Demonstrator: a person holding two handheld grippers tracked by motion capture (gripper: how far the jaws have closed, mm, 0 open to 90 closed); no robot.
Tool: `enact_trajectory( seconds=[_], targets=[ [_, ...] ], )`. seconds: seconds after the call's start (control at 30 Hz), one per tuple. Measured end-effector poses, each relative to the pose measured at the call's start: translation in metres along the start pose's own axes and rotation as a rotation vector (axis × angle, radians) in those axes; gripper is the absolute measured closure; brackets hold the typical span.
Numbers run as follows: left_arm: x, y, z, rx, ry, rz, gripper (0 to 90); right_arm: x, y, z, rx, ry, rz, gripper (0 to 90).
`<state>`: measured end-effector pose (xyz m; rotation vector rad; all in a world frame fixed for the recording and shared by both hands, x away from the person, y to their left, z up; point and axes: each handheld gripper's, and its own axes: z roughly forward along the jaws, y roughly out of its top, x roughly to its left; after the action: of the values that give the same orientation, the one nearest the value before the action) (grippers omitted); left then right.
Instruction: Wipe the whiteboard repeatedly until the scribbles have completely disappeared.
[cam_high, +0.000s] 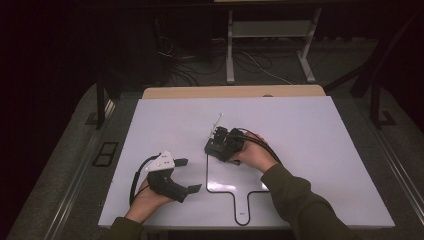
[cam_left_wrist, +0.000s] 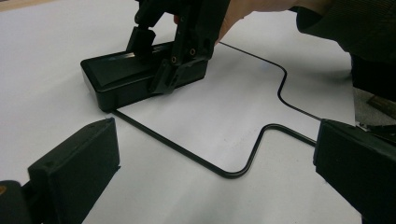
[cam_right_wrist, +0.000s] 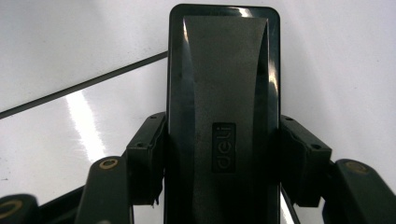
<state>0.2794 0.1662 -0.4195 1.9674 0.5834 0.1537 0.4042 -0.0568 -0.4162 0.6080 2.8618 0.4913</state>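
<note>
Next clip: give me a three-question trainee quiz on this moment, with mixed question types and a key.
1. True or false: the right gripper is shut on the black box.
2. Which fits the left gripper? A) open, with nothing between its jaws; B) clamped on the box; C) resting on the box.
3. Fill in: the box sits at a corner of the black ___ drawn on the white table.

Key
1. True: its jaws press on both long sides of the box.
2. A
3. outline
</note>
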Motion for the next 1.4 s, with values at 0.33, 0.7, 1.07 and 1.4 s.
enact_trajectory(
  seconds=[0.33,0.7,1.07,1.4],
  targets=[
    [0.0,0.0,0.0,0.0,-0.001,-0.004,0.0,-0.017,-0.001,0.002,0.004,-0.017,0.046,38.8],
    [0.0,0.0,0.0,0.0,0.002,0.001,0.0,0.001,0.001,0.0,0.009,0.005,0.003,38.8],
    [0.0,0.0,0.0,0.001,0.002,-0.001,0.0,0.025,-0.013,-0.007,-0.02,0.08,-0.044,38.8],
    [-0.002,0.0,0.001,0.002,0.003,-0.007,0.0,0.054,-0.022,-0.014,-0.022,0.098,-0.118,38.8]
  ],
)
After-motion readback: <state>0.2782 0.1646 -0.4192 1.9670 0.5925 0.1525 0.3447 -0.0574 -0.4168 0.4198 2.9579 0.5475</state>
